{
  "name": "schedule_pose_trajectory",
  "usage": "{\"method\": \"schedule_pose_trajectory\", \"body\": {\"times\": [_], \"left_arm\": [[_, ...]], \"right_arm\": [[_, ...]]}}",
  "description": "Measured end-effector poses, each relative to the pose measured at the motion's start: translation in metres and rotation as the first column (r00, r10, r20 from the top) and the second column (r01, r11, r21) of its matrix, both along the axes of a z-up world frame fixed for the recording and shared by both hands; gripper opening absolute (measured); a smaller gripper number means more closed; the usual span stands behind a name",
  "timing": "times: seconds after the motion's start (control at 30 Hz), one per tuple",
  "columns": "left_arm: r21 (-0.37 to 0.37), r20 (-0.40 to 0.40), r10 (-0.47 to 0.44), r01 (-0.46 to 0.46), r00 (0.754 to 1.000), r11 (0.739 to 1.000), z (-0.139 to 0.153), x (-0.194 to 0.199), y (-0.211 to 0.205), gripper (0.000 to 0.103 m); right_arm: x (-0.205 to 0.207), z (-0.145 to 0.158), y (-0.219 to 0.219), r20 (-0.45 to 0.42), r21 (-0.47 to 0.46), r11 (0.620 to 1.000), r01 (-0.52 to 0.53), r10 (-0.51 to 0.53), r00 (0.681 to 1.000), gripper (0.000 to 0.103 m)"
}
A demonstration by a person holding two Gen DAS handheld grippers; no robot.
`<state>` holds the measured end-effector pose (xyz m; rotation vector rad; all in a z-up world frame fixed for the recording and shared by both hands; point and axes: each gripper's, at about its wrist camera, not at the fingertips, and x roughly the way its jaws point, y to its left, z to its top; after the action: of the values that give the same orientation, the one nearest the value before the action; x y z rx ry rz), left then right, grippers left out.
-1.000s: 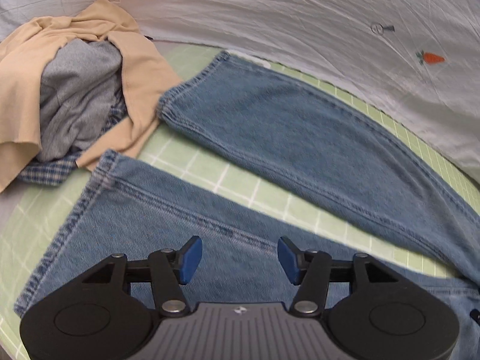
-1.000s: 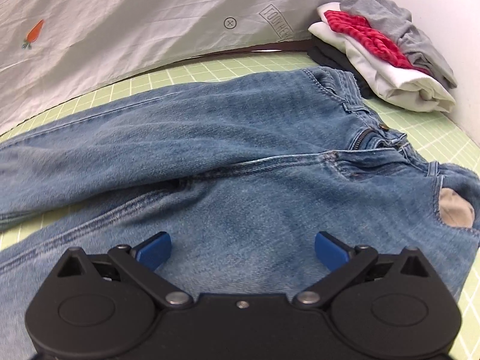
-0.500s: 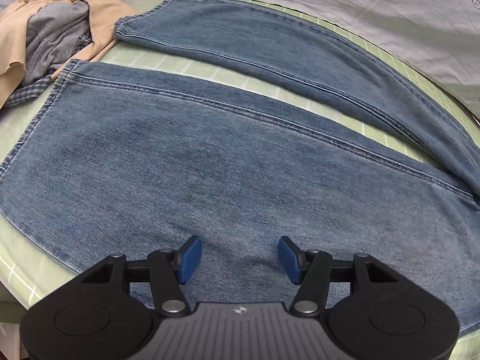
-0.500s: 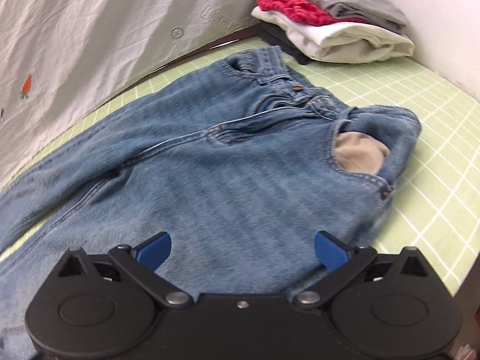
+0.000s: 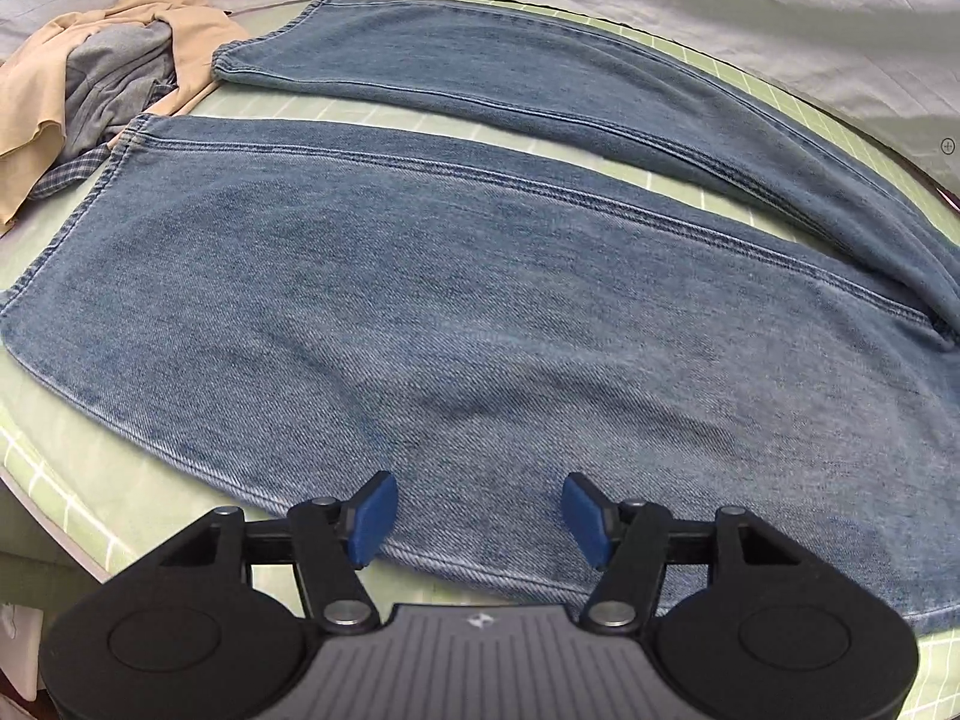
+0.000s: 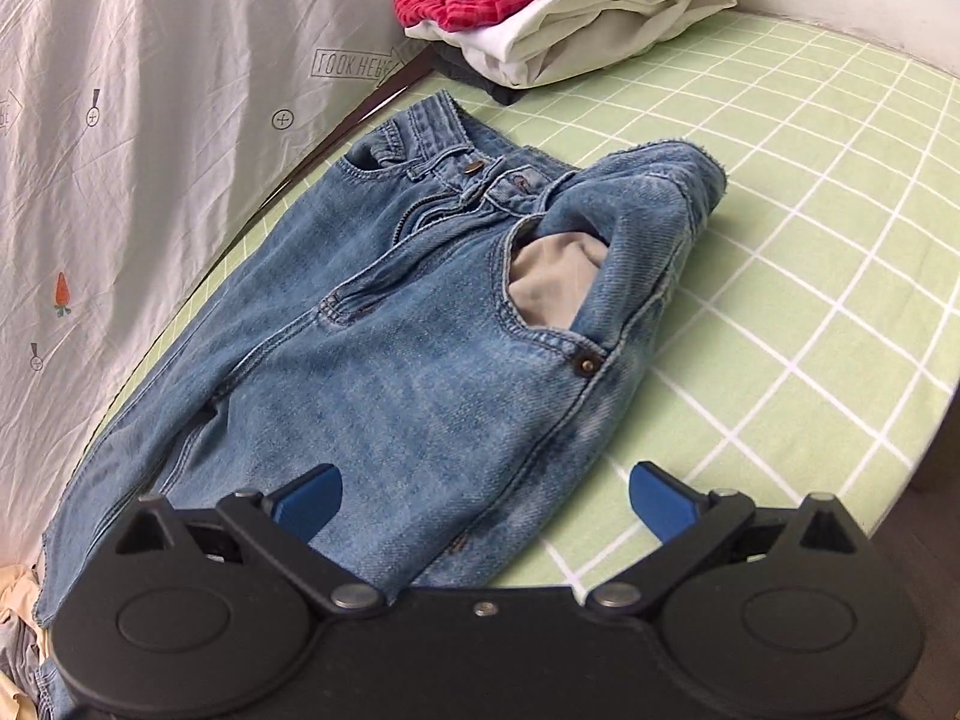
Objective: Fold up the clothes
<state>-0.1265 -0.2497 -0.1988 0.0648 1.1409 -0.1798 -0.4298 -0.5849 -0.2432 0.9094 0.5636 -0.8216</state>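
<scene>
Jeans [image 5: 480, 312] flat on green grid sheet [image 6: 810, 252]. Left claw [image 5: 477, 519] just widened, empty, over leg edge. Right claw [image 6: 483, 501] agape, empty, near hip.

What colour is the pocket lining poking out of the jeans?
Beige. The pocket lining shows best in the right wrist view.

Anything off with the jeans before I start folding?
Yes: on the jeans, the waistband corner is flopped over, and the beige pocket lining shows. The legs lie flat but splayed apart.
</scene>
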Motion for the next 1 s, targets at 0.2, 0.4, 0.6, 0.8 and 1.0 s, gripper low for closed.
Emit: {"method": "schedule_pose_trajectory", "body": {"times": [0.2,0.4,0.6,0.8,1.0], "left_arm": [[-0.050,0.007,0.050,-0.050,0.999,0.997,0.004,-0.018,0.006,0.062],[-0.161,-0.023,0.157,-0.159,0.987,0.974,0.006,-0.026,0.029,0.062],[-0.248,-0.053,0.284,-0.288,0.957,0.925,0.006,-0.025,0.068,0.062],[-0.301,-0.077,0.378,-0.383,0.923,0.873,0.006,-0.014,0.112,0.062],[-0.329,-0.099,0.435,-0.442,0.895,0.834,0.004,0.005,0.159,0.062]], "right_arm": [[0.003,-0.005,-0.014,0.153,0.097,0.995,-0.015,0.000,0.988,0.103],[-0.005,-0.016,-0.021,0.311,0.273,0.962,0.004,-0.092,0.946,0.103],[-0.012,-0.032,-0.010,0.431,0.423,0.906,-0.005,-0.197,0.881,0.103],[0.007,-0.033,0.013,0.442,0.459,0.888,-0.028,-0.200,0.875,0.103],[0.030,-0.030,0.038,0.430,0.455,0.890,-0.005,-0.215,0.877,0.103]]}}
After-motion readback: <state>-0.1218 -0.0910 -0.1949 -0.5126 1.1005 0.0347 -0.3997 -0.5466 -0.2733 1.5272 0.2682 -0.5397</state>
